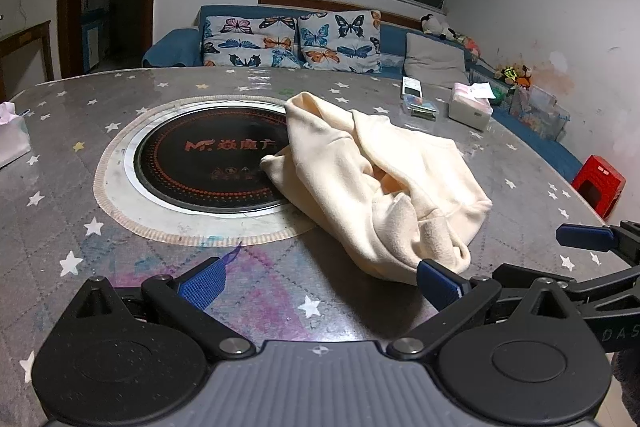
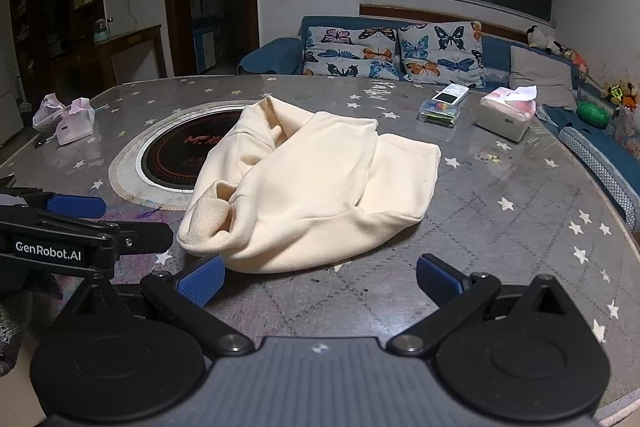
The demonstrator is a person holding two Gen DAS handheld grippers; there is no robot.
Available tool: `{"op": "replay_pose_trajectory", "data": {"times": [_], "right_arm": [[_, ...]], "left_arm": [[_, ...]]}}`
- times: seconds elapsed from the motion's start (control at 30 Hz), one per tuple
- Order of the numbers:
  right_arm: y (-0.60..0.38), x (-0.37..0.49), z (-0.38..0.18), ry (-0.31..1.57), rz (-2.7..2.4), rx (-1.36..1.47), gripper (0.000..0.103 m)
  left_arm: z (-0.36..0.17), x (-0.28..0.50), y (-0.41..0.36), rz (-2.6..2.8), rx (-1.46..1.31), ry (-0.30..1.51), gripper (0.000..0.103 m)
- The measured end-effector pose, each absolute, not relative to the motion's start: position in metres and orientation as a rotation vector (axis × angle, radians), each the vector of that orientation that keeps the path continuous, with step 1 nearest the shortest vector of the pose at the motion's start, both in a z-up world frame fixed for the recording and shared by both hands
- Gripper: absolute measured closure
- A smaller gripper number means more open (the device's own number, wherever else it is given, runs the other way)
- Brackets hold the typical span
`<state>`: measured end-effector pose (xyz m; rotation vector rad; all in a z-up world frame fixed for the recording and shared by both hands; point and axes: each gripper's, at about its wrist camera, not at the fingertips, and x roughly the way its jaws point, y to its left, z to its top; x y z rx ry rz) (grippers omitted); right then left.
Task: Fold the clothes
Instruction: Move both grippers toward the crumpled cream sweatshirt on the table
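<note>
A cream fleece garment (image 1: pixel 384 179) lies crumpled in a loose heap on the grey star-patterned table (image 1: pixel 80 187), partly over the black round hob. It also shows in the right wrist view (image 2: pixel 316 187). My left gripper (image 1: pixel 320 285) is open and empty, low over the table just in front of the garment's near left corner. My right gripper (image 2: pixel 318 281) is open and empty, just in front of the garment's near edge. Each gripper shows at the side of the other's view.
A black round hob (image 1: pixel 208 163) with a pale ring is set in the table. A tissue box (image 2: pixel 506 117), a small clear box (image 2: pixel 440 113) and a remote (image 2: pixel 452 93) sit at the far right. Pink tissue packs (image 2: pixel 72 119) lie far left. A sofa stands behind.
</note>
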<state>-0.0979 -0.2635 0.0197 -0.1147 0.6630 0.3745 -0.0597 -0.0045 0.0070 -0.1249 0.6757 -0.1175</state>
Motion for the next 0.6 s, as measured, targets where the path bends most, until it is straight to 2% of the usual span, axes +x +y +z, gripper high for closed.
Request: {"op": "replay_pose_trajectory", "data": {"times": [0.6], "right_arm": [[-0.255,-0.078,0.028,0.655,0.400,-0.122,0.000]], "left_arm": [[0.011,-0.040,0.001,-0.105,-0.144,0.684,0.000]]}}
